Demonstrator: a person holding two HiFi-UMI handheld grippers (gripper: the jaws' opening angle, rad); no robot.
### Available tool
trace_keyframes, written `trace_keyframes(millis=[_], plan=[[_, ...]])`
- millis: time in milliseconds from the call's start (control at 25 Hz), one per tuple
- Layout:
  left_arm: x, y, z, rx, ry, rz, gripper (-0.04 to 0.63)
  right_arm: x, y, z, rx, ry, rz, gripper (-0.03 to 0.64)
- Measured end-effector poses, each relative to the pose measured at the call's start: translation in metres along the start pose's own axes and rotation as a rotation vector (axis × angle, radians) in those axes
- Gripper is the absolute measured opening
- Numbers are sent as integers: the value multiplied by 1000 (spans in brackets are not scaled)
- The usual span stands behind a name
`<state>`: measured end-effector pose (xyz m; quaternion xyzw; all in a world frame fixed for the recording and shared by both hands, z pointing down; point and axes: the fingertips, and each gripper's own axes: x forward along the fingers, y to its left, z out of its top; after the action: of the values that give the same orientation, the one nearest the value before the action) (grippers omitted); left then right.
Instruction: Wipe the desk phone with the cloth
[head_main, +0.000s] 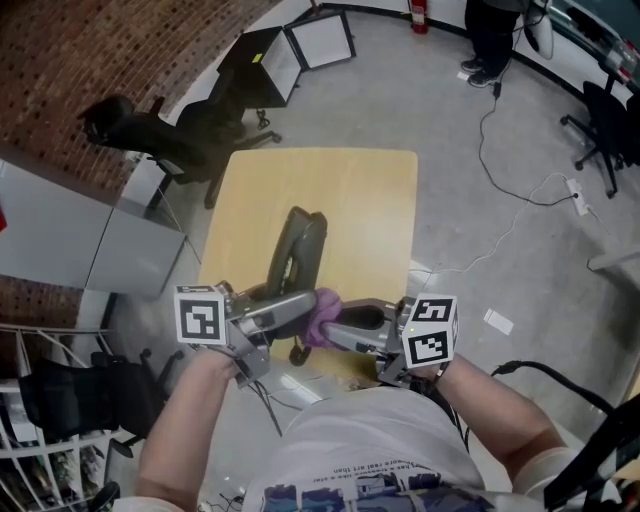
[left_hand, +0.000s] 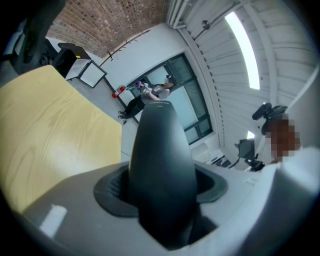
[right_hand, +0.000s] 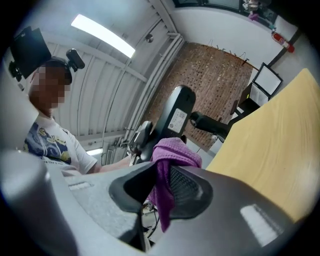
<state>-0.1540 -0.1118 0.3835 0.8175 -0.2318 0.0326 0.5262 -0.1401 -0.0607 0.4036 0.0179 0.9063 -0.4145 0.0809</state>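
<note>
Over desk (head_main: 330, 190), left hand-held gripper (head_main: 295, 308) clamping handset (head_main: 300, 245), right hand-held gripper (head_main: 350, 330) pinching cloth (head_main: 322, 315) alongside

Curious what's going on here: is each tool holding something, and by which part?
The left gripper has its jaws clamped on the phone handset near one end. The right gripper pinches the purple cloth at its bunched middle.

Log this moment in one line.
left claw: shut on dark grey desk phone | right claw: shut on purple cloth

the cloth (right_hand: 172, 150) is purple, the desk phone (head_main: 298, 245) dark grey, the table (head_main: 370, 200) pale yellow wood-grain.
</note>
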Motion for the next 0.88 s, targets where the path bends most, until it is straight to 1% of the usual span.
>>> trace_keyframes(millis=[120, 200, 360, 520, 600, 720, 880], plan=[[3, 2, 3, -5, -10, 3, 308, -3, 17, -15, -63, 69, 9, 88], [2, 5, 6, 3, -15, 21, 310, -9, 27, -11, -110, 75, 8, 89], [-1, 17, 6, -16, -27, 50, 309, -22, 55, 18, -184, 17, 37, 88], [2, 20, 1, -51, -28, 49, 310, -17, 78, 47, -243, -43, 83, 88], [4, 16, 1, -59, -31, 32, 310, -9, 78, 48, -263, -41, 81, 87], [8, 7, 2, -63, -34, -2, 310, 0, 68, 32, -259, 0, 59, 89], [9, 1, 3, -40, -30, -4, 310, -3, 52, 9, -239, 55, 35, 88]])
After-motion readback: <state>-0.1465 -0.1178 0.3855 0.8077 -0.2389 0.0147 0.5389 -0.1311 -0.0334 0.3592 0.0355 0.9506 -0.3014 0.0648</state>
